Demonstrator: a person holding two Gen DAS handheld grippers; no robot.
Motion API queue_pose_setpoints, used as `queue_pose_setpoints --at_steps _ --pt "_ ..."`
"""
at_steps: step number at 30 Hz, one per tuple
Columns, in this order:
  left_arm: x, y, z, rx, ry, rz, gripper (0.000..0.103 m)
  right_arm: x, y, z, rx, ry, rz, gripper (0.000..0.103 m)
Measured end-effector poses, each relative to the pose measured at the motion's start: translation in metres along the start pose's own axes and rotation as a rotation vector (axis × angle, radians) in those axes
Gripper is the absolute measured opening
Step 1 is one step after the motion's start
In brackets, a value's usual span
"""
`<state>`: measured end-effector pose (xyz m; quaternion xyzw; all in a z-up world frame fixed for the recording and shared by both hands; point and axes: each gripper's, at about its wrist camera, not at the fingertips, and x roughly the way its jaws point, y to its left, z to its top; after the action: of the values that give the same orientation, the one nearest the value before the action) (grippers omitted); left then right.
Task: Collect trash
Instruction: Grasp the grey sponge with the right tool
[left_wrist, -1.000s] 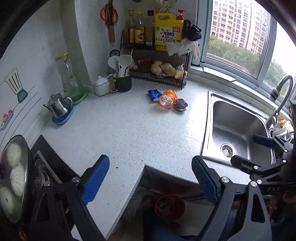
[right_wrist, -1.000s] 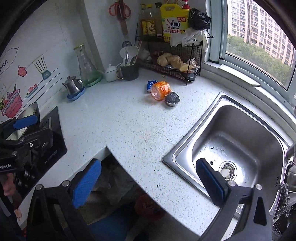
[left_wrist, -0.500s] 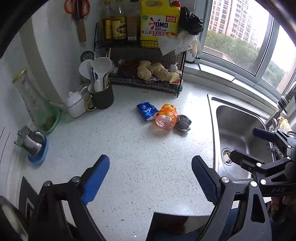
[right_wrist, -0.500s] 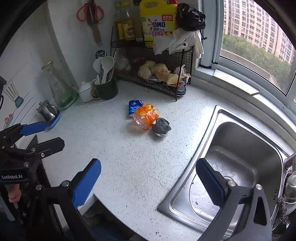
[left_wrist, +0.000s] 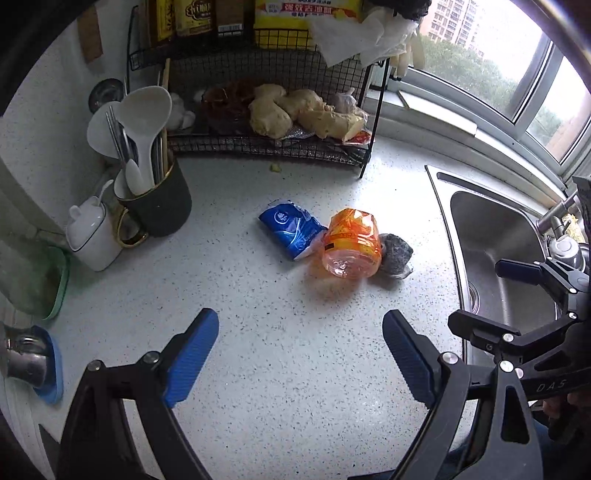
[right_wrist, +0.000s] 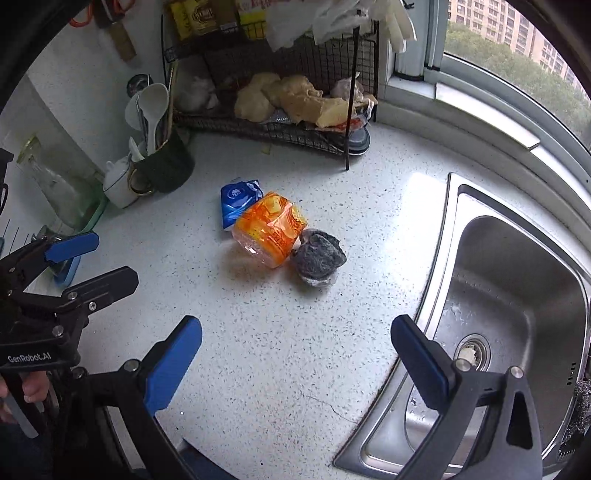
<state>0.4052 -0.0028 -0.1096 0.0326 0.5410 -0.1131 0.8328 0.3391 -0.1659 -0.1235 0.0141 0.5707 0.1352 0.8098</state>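
Note:
Three pieces of trash lie together on the speckled white counter: a blue wrapper (left_wrist: 291, 229) (right_wrist: 238, 199), a crushed orange plastic bottle (left_wrist: 351, 243) (right_wrist: 271, 230) and a grey crumpled lump in clear film (left_wrist: 395, 254) (right_wrist: 319, 258). My left gripper (left_wrist: 301, 354) is open and empty, above the counter short of the trash. My right gripper (right_wrist: 295, 360) is open and empty, also short of the trash, near the sink edge. Each gripper shows in the other's view, the right one (left_wrist: 517, 295) and the left one (right_wrist: 77, 266).
A steel sink (right_wrist: 517, 295) lies to the right. A black wire rack (left_wrist: 277, 144) with ginger stands behind the trash. A dark utensil cup (left_wrist: 159, 206), a white pot (left_wrist: 94, 240), a glass carafe (right_wrist: 62, 192) and a small kettle (left_wrist: 22, 358) stand at the left.
Both grippers have moved forward over the counter toward the trash, which now looks larger and nearer. The stove and counter edge have left view. Both stay open.

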Motion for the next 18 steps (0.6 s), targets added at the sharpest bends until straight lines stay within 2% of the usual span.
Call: queue_pose_setpoints --at_steps 4,7,12,14,16,18 --pt "0.027 0.007 0.013 -0.009 0.059 -0.048 0.089 0.019 -0.004 0.011 -0.023 0.034 -0.007 0.102" --pt "0.045 0.008 0.019 0.004 0.087 -0.029 0.089 0.035 -0.014 0.020 -0.022 0.064 -0.027 0.102" --pt "0.071 0.017 0.029 0.000 0.133 -0.010 0.089 0.062 -0.023 0.034 -0.048 0.126 -0.006 0.102" --pt "0.078 0.023 0.032 -0.014 0.143 -0.014 0.089 0.073 -0.022 0.037 -0.087 0.149 -0.001 0.099" --pt "0.083 0.028 0.034 -0.024 0.157 -0.020 0.089 0.084 -0.020 0.040 -0.131 0.173 0.001 0.090" --pt "0.086 0.032 0.035 -0.027 0.164 -0.025 0.089 0.092 -0.020 0.043 -0.165 0.186 0.018 0.086"
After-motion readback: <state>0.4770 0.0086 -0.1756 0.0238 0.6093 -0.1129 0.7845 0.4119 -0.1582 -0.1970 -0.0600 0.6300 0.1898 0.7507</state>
